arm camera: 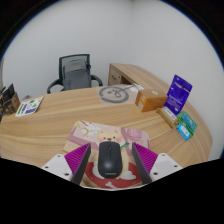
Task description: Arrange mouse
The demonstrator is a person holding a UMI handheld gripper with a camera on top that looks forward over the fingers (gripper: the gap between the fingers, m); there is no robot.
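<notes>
A black computer mouse lies on a mouse mat printed with a pink and cream cartoon picture, at the near edge of the wooden desk. My gripper is open and straddles the mouse. The mouse stands between the purple-padded fingers with a narrow gap at each side. It rests on the mat on its own, its front end pointing away from me.
Beyond the mat stand a round grey object, a cardboard box, a purple box and a teal packet. Books lie at the far left. A black office chair stands behind the desk.
</notes>
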